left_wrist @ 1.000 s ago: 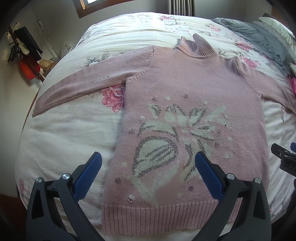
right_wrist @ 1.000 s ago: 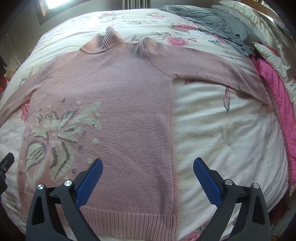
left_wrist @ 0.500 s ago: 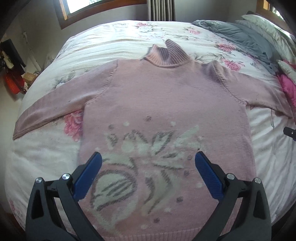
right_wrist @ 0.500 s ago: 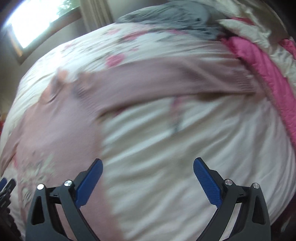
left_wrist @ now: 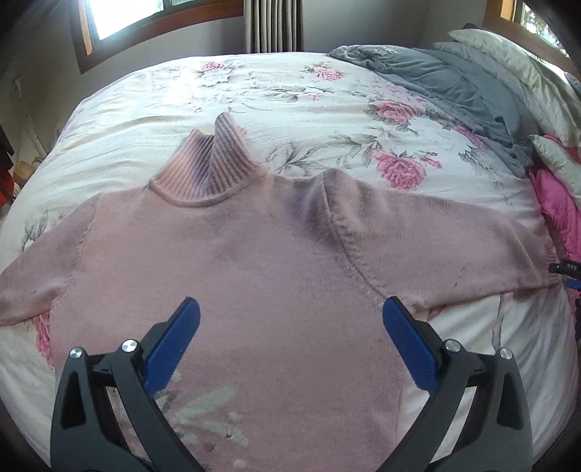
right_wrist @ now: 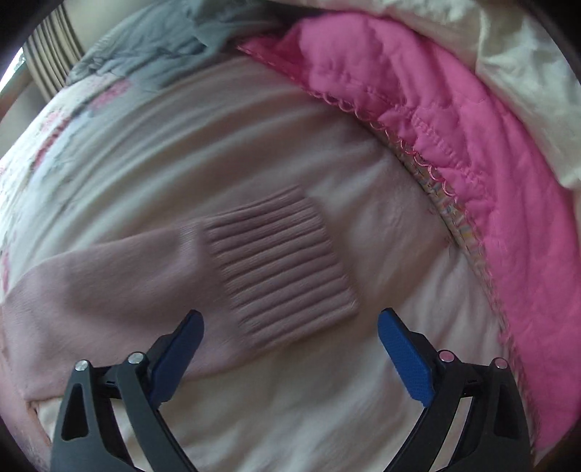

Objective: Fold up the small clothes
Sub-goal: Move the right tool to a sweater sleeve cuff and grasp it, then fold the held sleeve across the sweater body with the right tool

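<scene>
A pale pink knit sweater (left_wrist: 261, 261) with a ribbed turtleneck (left_wrist: 210, 170) lies flat, front up, on the flowered bedspread (left_wrist: 290, 94), sleeves spread out to both sides. My left gripper (left_wrist: 290, 319) hovers open over the chest, nothing between its blue pads. The right sleeve (left_wrist: 454, 239) runs toward the bed's right side. Its ribbed cuff (right_wrist: 279, 268) lies just ahead of my right gripper (right_wrist: 290, 334), which is open and close above the cuff, apart from it. A bit of the right gripper (left_wrist: 566, 270) shows at the sleeve end.
A bright pink quilted blanket (right_wrist: 454, 119) lies right beside the cuff, with a white pillow (right_wrist: 526, 65) behind it. A grey blanket (left_wrist: 454, 83) is bunched at the bed's far right. Window and curtain (left_wrist: 272, 21) stand behind the bed.
My left gripper moved forward from the hem up over the chest toward the collar. My right gripper swung right and down along the sleeve to its cuff. Both stayed open.
</scene>
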### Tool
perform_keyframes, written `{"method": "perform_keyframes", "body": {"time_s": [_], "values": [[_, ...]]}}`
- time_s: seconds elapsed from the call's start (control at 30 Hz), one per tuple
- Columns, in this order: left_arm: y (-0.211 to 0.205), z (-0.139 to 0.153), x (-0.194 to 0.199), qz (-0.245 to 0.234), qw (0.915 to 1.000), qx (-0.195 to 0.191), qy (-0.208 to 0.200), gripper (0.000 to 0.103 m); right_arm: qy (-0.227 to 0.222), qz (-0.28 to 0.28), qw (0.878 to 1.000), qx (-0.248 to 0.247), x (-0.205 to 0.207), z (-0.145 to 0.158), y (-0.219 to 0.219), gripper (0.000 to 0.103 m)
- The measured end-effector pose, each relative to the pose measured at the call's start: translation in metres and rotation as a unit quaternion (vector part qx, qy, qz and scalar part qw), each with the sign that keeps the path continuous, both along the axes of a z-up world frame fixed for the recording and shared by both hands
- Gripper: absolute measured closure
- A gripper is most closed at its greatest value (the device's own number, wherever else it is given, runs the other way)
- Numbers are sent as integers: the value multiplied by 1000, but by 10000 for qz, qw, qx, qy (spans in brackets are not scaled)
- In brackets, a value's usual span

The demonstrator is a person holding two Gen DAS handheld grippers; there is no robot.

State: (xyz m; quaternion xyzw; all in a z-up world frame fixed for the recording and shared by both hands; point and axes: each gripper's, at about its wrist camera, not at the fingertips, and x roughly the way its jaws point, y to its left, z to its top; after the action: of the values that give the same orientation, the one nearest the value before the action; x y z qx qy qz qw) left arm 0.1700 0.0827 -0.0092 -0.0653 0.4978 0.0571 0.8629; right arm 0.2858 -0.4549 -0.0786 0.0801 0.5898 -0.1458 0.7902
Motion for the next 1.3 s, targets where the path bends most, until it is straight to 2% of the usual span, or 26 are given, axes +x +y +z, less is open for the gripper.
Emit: {"method": "perform_keyframes", "body": {"time_s": [0.07,0.27,0.3,0.33,0.4,0.43,0.53,0.6,0.67,0.73,0.83,0.9,0.97,1.03,1.17,1.23,1.3], "values": [[-9,-1,14,54,10000,32,-33,3,62,19,10000,73,7,-10,-13,6],[-24,-13,44,220,9997,129,22,3,18,133,9966,817,13,-28,-33,7],[-25,-15,48,245,9996,155,25,3,-5,171,9954,941,13,-29,-35,13],[-24,-17,51,274,9995,167,43,3,-68,241,9939,1077,13,-28,-36,27],[-21,-21,58,354,9992,159,119,3,-140,400,9919,1195,12,-24,-34,44],[-19,-21,59,384,9991,138,132,3,-201,512,9908,1236,11,-20,-31,59],[-15,-23,58,458,9987,131,156,3,-429,618,9865,1455,6,-5,-27,83],[-13,-24,57,475,9986,119,186,3,-652,726,9847,1445,1,11,-25,83],[-11,-25,55,458,9987,111,209,3,-851,872,9856,1171,-8,28,-21,84],[-9,-25,52,440,9987,153,187,3,-938,754,9888,885,-18,40,-24,84],[-2,-26,49,452,9986,161,210,3,-676,580,9946,536,-26,29,-30,84],[5,-30,48,485,9984,146,253,3,-424,464,9965,545,-19,13,-26,84],[13,-32,45,528,9981,110,293,3,-481,459,9965,506,-18,9,-18,84],[22,-34,42,561,9979,81,315,3,-743,514,9943,561,-20,17,-5,84],[41,-34,36,610,9976,114,303,3,-1207,1109,9852,491,-25,48,53,84],[51,-34,34,659,9974,43,305,3,-1390,1596,9753,633,-25,61,98,84],[58,-35,32,695,9971,0,312,3,-1386,2027,9658,836,-21,63,143,84]]}}
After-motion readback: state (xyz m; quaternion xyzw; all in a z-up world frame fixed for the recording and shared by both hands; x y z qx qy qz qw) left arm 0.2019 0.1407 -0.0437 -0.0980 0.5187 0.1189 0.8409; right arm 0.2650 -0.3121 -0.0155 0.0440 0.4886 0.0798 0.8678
